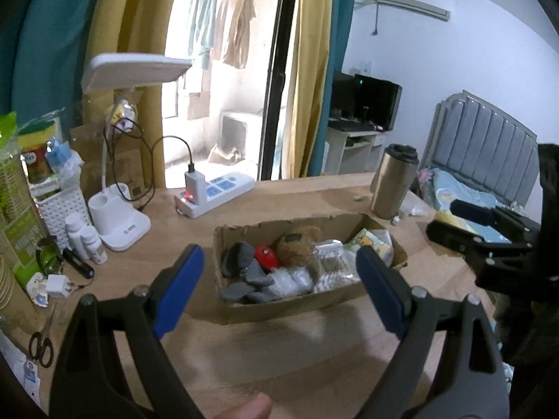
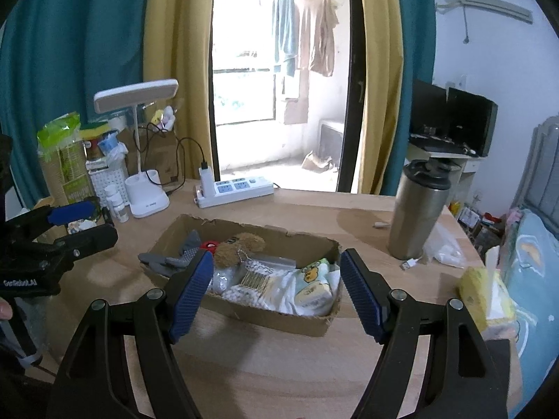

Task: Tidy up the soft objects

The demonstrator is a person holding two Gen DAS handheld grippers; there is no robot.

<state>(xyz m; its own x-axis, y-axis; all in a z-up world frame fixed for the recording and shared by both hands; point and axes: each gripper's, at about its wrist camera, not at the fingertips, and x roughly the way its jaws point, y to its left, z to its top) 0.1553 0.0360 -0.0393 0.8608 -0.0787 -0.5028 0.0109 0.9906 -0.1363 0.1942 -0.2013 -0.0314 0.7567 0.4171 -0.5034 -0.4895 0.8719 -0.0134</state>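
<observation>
A shallow cardboard box (image 1: 279, 309) (image 2: 265, 317) sits mid-table. It holds grey socks (image 1: 244, 265) (image 2: 174, 262), a red toy (image 1: 267, 256) (image 2: 209, 244), a brown plush bear (image 1: 298, 246) (image 2: 241, 248), a bag of cotton swabs (image 1: 332, 265) (image 2: 251, 286) and a yellow-print tissue pack (image 1: 370, 242) (image 2: 312, 286). My left gripper (image 1: 279, 286) is open and empty, in front of the box; it also shows in the right wrist view (image 2: 84, 223). My right gripper (image 2: 276, 289) is open and empty, near the box's front; it also shows in the left wrist view (image 1: 457, 220).
A steel tumbler (image 1: 393, 183) (image 2: 417, 209) stands right of the box. A power strip (image 1: 216, 192) (image 2: 234, 190), desk lamp (image 1: 118, 223) (image 2: 146, 195), white basket and small bottles (image 1: 85, 239) line the back left. Scissors (image 1: 40, 344) lie front left. A yellow tissue pack (image 2: 487, 296) sits at the right edge.
</observation>
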